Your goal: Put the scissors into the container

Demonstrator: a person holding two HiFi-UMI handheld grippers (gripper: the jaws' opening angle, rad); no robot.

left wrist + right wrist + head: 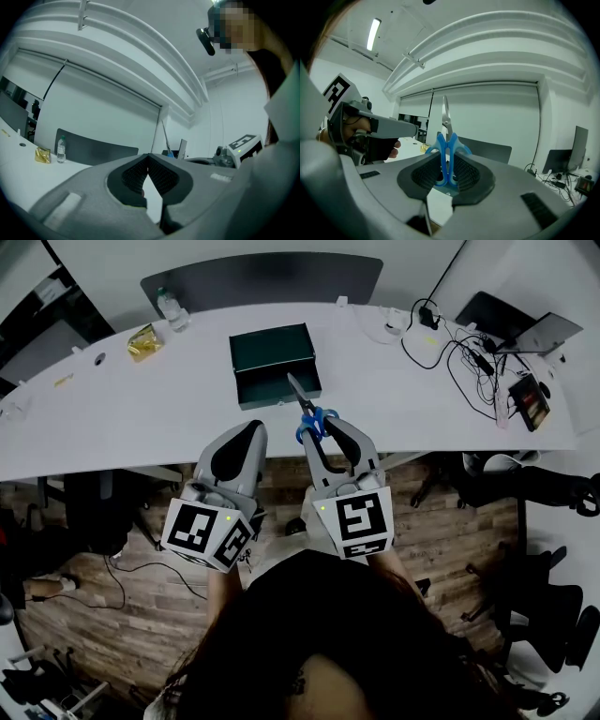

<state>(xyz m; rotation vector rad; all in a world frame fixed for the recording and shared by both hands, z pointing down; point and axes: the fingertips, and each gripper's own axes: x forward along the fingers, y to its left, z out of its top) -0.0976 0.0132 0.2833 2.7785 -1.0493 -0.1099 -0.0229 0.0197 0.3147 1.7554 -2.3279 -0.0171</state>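
Blue-handled scissors [312, 415] stand blades-up between the jaws of my right gripper [328, 432], which is shut on their handles [447, 157]; the steel blades [446, 116] point away from me. The dark green open container [274, 365] lies on the white table [112, 418] just beyond the blade tips. My left gripper [246, 439] hangs beside the right one, near the table's front edge, its pads [159, 177] pressed together with nothing between them.
A water bottle [170, 307] and a yellow packet [143, 341] sit at the table's back left. Cables [459, 357], a laptop [548, 332] and small devices crowd the right end. A dark chair back [262, 279] stands behind the table; black chairs [534, 493] stand at the right.
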